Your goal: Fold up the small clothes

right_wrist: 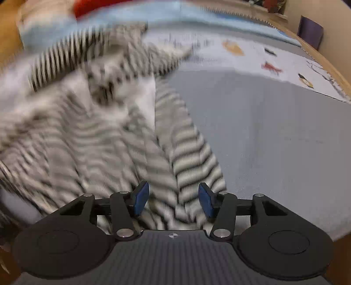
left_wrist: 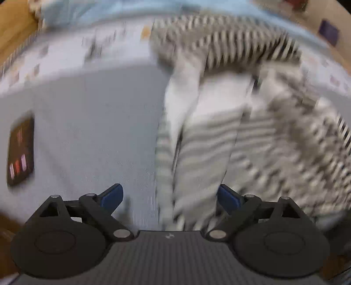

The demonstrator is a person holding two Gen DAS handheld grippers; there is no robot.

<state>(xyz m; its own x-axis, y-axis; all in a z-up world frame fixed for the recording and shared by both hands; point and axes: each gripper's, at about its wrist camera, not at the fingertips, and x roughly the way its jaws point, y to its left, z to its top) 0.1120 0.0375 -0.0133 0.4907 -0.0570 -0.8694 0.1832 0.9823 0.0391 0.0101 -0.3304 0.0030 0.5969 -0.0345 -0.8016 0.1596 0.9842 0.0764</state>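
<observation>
A black-and-white striped garment point(left_wrist: 219, 136) lies crumpled on the grey bed surface point(left_wrist: 98, 131), blurred by motion. My left gripper point(left_wrist: 171, 197) is open, its blue pads point(left_wrist: 113, 196) wide apart, with a strip of the garment lying between them. In the right wrist view the same striped garment point(right_wrist: 98, 131) fills the left half. My right gripper point(right_wrist: 173, 199) is open, its blue pads point(right_wrist: 140, 199) on either side of a striped edge of the cloth. Neither gripper pinches the cloth.
A dark phone or remote point(left_wrist: 20, 153) lies on the grey cover at the left. A white patterned sheet point(right_wrist: 274, 63) and a light blue blanket point(right_wrist: 197, 19) lie beyond. A wooden bed frame point(right_wrist: 318, 54) edges the bed at the right.
</observation>
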